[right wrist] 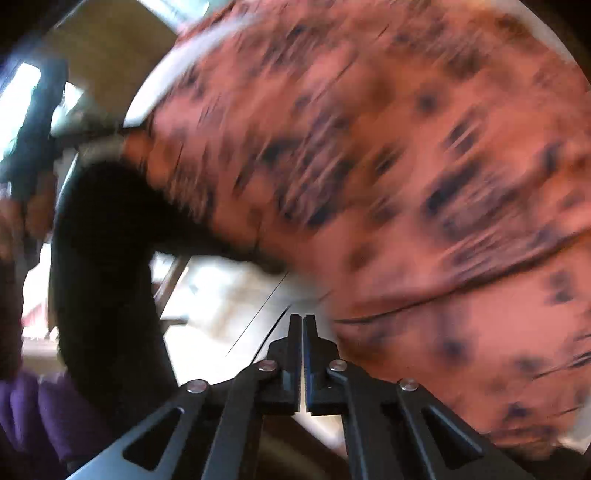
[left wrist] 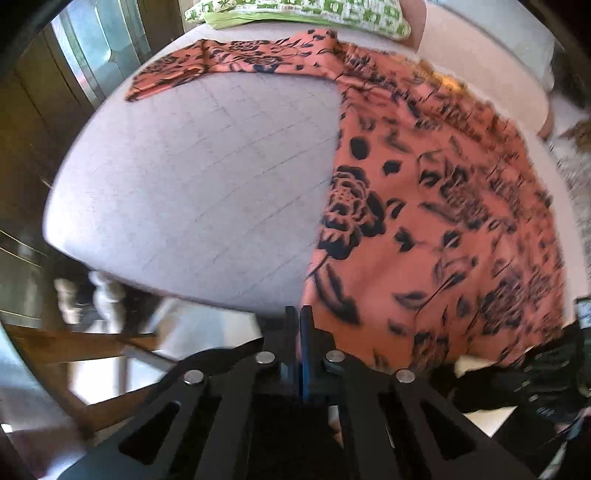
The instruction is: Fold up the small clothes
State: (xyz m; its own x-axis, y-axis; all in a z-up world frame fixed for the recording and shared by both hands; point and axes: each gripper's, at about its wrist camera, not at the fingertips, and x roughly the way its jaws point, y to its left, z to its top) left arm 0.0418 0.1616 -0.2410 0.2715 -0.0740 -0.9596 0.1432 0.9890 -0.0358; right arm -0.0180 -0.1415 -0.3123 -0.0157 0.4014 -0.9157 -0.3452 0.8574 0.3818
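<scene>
Orange floral garment (left wrist: 424,206) lies on the grey table (left wrist: 192,177); our left gripper (left wrist: 299,317) and right gripper (right wrist: 301,325) have jaws closed at its hem, apparently pinching nothing, so we reopen before lifting evenly.

place: home, living room | evidence: grey cushioned seat (left wrist: 192,177); green patterned pillow (left wrist: 314,11) at 12 o'clock; wooden furniture (left wrist: 48,96) at 9 o'clock

A pale grey tabletop (left wrist: 192,184) with a faint grid of lines carries an orange garment (left wrist: 443,206) printed with black flowers, spread from 12 to 5 o'clock, one sleeve reaching toward 11. At 12 o'clock, at the far edge, lies a green-and-white patterned cloth (left wrist: 303,11).
</scene>
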